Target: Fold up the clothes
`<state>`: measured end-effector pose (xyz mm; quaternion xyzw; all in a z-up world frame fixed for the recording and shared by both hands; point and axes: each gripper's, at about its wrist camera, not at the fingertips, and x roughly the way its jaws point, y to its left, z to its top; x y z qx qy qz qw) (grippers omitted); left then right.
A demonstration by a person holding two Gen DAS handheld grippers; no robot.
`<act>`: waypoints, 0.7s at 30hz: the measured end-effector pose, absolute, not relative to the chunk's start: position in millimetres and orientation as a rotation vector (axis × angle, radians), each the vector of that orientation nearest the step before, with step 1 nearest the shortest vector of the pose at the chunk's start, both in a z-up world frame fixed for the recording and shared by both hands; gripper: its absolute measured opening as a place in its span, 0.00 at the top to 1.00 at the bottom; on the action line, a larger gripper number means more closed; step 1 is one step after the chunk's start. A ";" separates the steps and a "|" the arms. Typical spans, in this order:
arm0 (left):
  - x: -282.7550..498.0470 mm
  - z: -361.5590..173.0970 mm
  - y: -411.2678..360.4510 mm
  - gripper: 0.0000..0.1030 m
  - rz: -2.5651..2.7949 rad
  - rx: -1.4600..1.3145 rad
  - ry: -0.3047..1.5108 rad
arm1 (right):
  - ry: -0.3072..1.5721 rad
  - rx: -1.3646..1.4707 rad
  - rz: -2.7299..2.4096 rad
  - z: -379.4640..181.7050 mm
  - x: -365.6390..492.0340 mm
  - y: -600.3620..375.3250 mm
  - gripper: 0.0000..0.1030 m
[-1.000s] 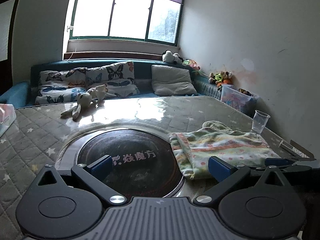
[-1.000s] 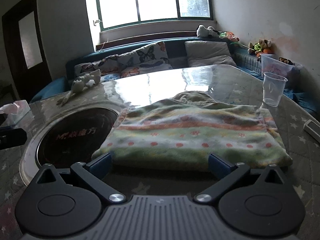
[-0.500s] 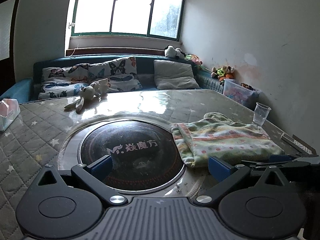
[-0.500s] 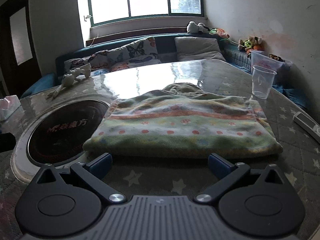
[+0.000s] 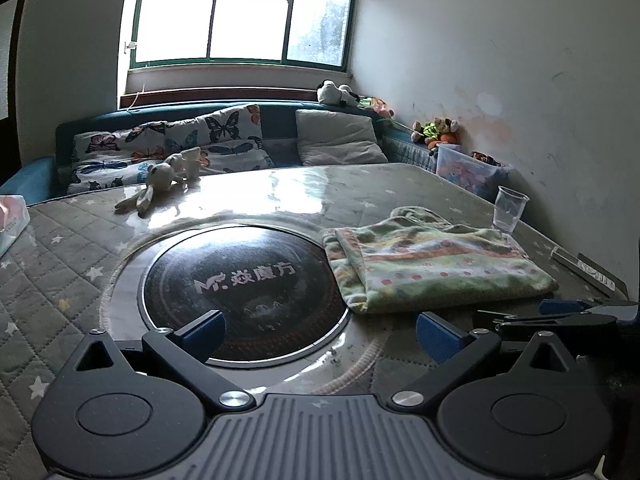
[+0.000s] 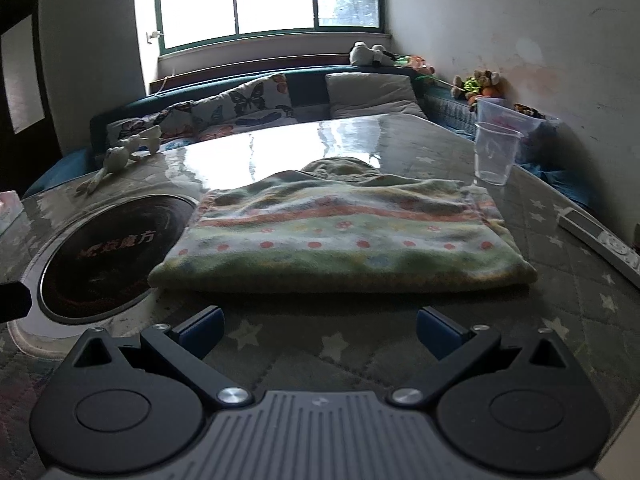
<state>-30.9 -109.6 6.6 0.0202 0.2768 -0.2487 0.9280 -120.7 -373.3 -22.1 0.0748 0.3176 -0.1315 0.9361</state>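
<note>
A folded fleece garment [image 5: 436, 264], green and cream with red dots and stripes, lies flat on the table right of the round black cooktop [image 5: 240, 284]. In the right wrist view the garment [image 6: 344, 236] fills the middle, its near folded edge a short way in front of my right gripper [image 6: 320, 330], which is open and empty. My left gripper [image 5: 320, 330] is open too, with nothing between its fingers, hovering over the cooktop's near rim. The right gripper's blue-tipped fingers [image 5: 560, 306] show at the right edge of the left wrist view.
A clear plastic cup [image 6: 496, 152] stands beyond the garment's far right corner. A white remote [image 6: 600, 236] lies at the right table edge. A plush rabbit [image 5: 160, 184] sits at the far left, a tissue box [image 5: 12, 216] at the left edge. Cushioned bench and window behind.
Both grippers have drawn back toward me from the garment; the right one no longer touches its near edge. The garment stays folded and still.
</note>
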 end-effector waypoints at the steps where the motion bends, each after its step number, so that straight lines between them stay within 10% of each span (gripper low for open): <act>1: -31.5 5.8 -110.9 0.00 -0.511 0.045 0.570 | 0.650 0.153 -0.274 -22.5 -122.1 -373.4 0.00; 21: -42.9 -1.4 -131.1 0.00 -0.555 0.080 0.592 | 0.639 0.177 -0.316 -24.3 -142.8 -376.1 0.00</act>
